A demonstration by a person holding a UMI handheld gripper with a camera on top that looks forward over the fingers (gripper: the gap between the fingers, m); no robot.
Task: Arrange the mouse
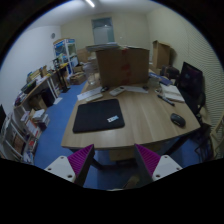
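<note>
A small black mouse [177, 119] lies near the right end of the wooden table [140, 118], well to the right of a black mouse pad [97, 115]. A small white item [113, 120] rests on the pad's right part. My gripper [113, 162] is held back from the table's near edge, high over the blue floor. Its two fingers with purple pads [80, 160] stand wide apart with nothing between them.
A cardboard box [121, 66] stands at the table's far side. A dark monitor [191, 86] and papers [170, 94] are at the right end. Cluttered desks and shelves [30, 105] line the left wall. Blue floor [112, 172] lies below the fingers.
</note>
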